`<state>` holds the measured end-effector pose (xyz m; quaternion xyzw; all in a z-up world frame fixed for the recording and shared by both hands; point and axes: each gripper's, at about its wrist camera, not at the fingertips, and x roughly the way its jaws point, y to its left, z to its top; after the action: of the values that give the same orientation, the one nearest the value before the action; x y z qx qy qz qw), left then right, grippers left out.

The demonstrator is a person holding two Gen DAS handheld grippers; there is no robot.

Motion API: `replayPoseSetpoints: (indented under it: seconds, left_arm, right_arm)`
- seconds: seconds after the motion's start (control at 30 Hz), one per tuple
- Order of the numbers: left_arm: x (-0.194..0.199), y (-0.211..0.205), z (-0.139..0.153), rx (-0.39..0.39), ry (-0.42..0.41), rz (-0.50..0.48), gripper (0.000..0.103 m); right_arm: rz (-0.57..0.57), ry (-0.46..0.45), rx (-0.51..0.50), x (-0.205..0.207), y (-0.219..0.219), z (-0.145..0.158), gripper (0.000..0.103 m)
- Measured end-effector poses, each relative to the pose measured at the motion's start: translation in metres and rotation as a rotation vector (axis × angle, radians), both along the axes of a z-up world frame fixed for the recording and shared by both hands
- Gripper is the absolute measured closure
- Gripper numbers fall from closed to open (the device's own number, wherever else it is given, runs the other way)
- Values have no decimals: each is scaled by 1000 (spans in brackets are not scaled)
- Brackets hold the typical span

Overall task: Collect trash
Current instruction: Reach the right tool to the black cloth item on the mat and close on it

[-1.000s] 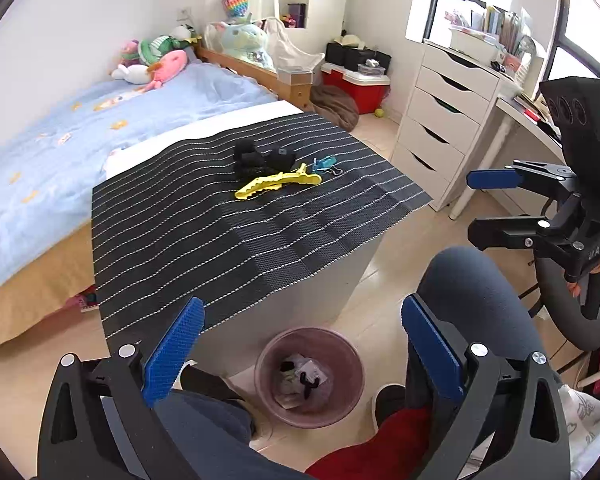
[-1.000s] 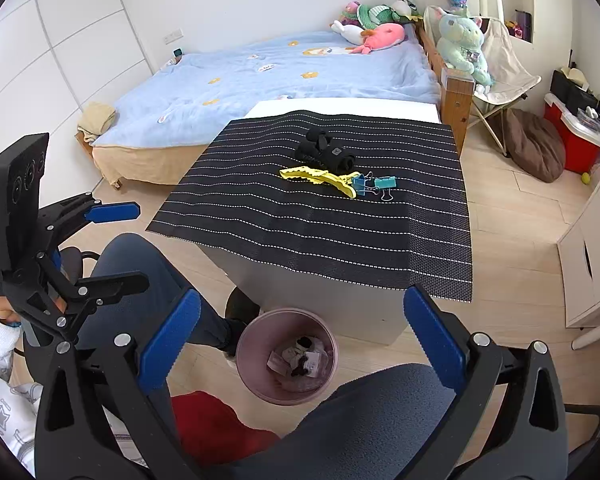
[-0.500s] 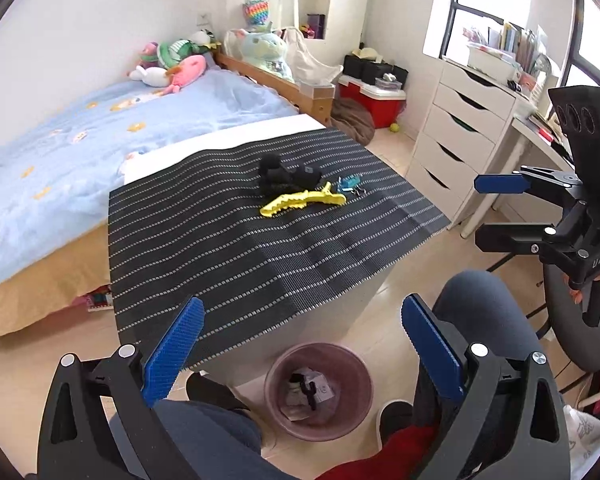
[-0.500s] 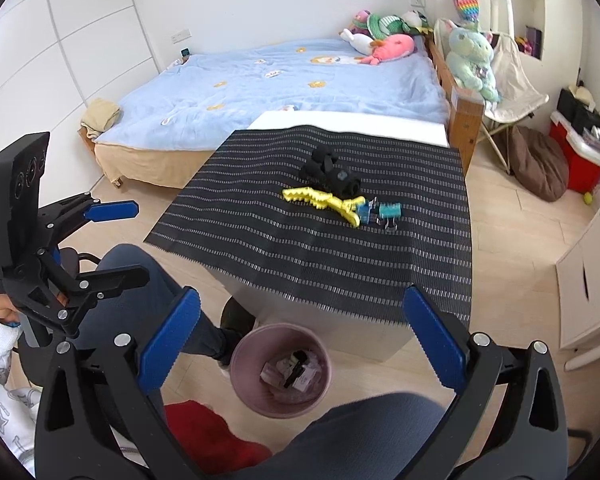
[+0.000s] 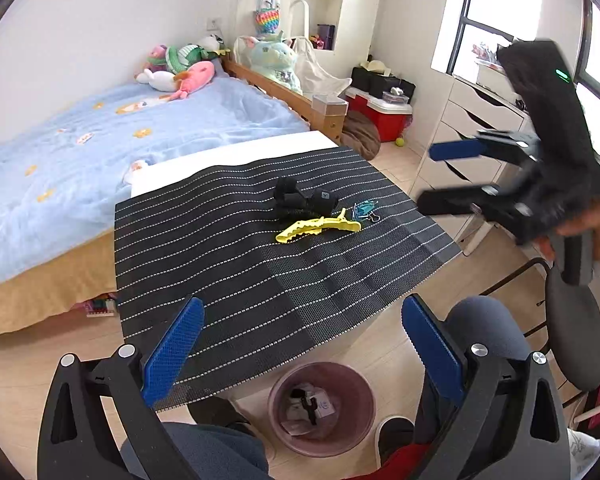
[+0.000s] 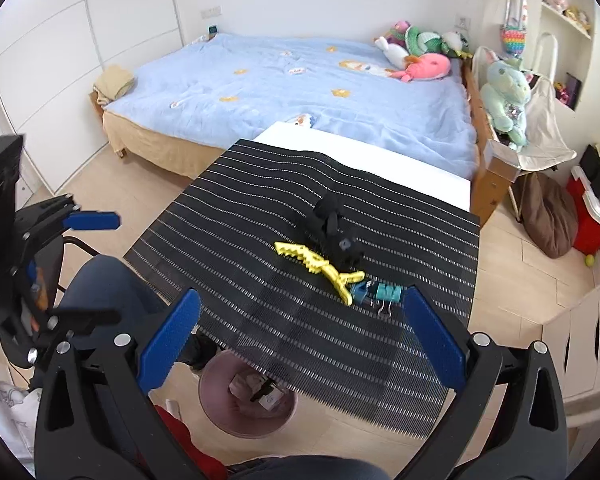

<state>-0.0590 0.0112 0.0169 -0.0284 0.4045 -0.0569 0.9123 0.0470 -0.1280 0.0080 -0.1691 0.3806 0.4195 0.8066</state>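
Both grippers, left and right, spread empty near the striped tabletop; yellow plastic clip lies beyond.

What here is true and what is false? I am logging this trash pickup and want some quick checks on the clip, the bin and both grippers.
1. The yellow clip lies on the striped mat. True.
2. The bin stands on the mat. False: it stands on the floor beside the table.
3. The bin holds nothing. False: scraps lie inside it.
4. The left gripper is open and holds nothing. True.
5. The right gripper grips the yellow clip. False: it is open, and the clip lies on the mat.
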Motion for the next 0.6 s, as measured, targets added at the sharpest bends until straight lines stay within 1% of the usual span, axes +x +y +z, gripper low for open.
replayPoseSetpoints:
  seconds: [0.17, 0.37, 0.6]
  left_arm:
    - [0, 3, -2, -3, 6, 9, 8]
    - [1, 8, -2, -3, 11, 21, 8]
    - [0, 15, -3, -6, 11, 37, 8]
  right_arm:
    - [46, 4, -54, 29, 25, 1, 3]
    - [107, 17, -138, 55, 59, -7, 3]
    - [146, 67, -226, 81, 92, -38, 3]
